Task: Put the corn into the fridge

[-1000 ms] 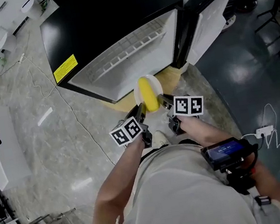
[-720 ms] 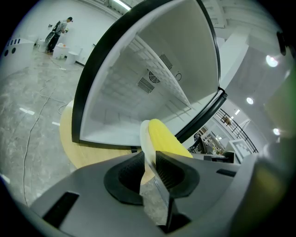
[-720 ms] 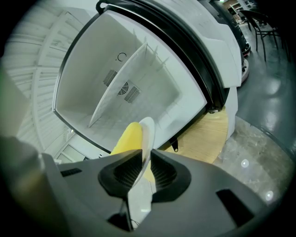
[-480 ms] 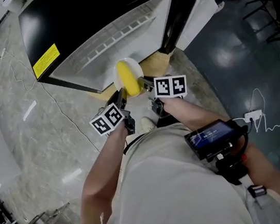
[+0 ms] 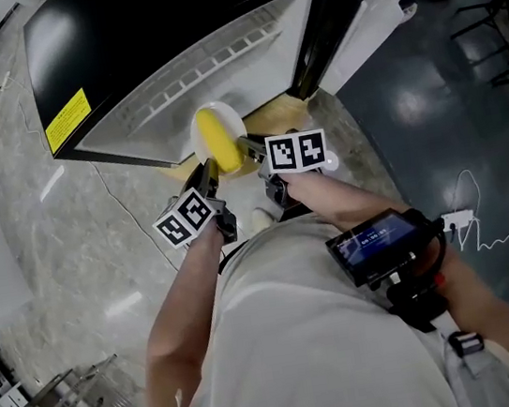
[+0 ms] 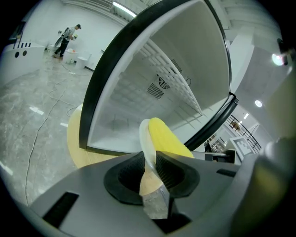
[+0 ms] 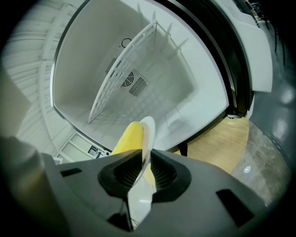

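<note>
- Corn (image 5: 219, 142), yellow, lies on a white plate (image 5: 225, 117), held in the air in front of the open fridge (image 5: 162, 31) and not yet inside it.
- Left hand-held gripper (image 5: 204, 173): jaws closed on the plate's left rim. Its own view shows the rim (image 6: 144, 139) clamped between the ribbed pads, with the corn (image 6: 167, 140) just beyond.
- Right hand-held gripper (image 5: 252, 147): jaws pinching the plate's right rim. Its own view shows the thin white edge (image 7: 148, 132) between the pads, with the corn (image 7: 129, 138) to the left of it.
- Fridge cavity is white and bare, with a wire shelf (image 7: 124, 67) across the middle and a vent on the back wall (image 7: 134, 85).
- Fridge door (image 5: 370, 24) is swung open to the right.
- Fridge stands on a wooden base (image 5: 290, 110) on a grey marbled floor (image 5: 71, 244).
- A cable (image 5: 140, 229) trails over the floor on the left.
</note>
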Action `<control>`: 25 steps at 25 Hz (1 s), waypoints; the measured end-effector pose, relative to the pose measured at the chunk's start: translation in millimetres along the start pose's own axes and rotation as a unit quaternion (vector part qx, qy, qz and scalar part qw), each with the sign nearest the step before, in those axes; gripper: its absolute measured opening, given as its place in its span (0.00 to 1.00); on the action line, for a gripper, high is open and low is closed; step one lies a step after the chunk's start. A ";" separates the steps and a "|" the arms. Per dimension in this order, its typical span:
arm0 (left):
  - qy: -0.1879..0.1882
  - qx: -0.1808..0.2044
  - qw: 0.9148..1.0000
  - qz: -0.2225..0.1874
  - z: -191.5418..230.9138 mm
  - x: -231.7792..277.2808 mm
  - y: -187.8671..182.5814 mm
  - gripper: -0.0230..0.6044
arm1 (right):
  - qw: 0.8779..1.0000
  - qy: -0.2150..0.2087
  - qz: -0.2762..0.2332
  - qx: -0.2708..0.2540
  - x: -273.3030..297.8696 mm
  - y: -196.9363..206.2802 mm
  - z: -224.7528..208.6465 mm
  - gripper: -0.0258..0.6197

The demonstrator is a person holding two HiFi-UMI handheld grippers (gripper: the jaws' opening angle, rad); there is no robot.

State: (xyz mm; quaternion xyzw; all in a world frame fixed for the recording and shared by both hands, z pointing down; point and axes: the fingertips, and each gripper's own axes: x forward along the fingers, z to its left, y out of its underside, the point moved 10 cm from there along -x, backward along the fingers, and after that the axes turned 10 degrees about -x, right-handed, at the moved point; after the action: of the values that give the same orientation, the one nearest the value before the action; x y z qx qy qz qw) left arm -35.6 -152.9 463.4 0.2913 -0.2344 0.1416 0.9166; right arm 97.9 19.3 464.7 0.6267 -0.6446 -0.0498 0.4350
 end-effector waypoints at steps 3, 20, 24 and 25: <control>-0.006 -0.008 1.000 -0.013 -3.1 6.9 0.5 0.17 | 1.000 -0.010 0.012 -0.013 4.3 -10.6 -7.4 0.13; -0.078 -0.077 0.991 -0.080 -0.8 37.2 18.6 0.17 | 0.987 -0.080 0.109 -0.080 47.8 -39.5 -48.7 0.13; -0.090 -0.093 0.987 -0.100 -1.1 50.0 22.7 0.17 | 0.983 -0.096 0.126 -0.096 59.1 -46.5 -62.4 0.13; -0.093 -0.096 0.985 -0.106 -0.9 49.7 23.0 0.17 | 0.982 -0.100 0.129 -0.100 61.4 -47.4 -62.1 0.13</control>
State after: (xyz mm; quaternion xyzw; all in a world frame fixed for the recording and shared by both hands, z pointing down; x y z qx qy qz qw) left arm -2.1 -128.1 499.0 0.2372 -0.2987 -0.0066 0.9244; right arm 183.0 -13.1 504.7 0.4837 -0.7520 -0.1193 0.4317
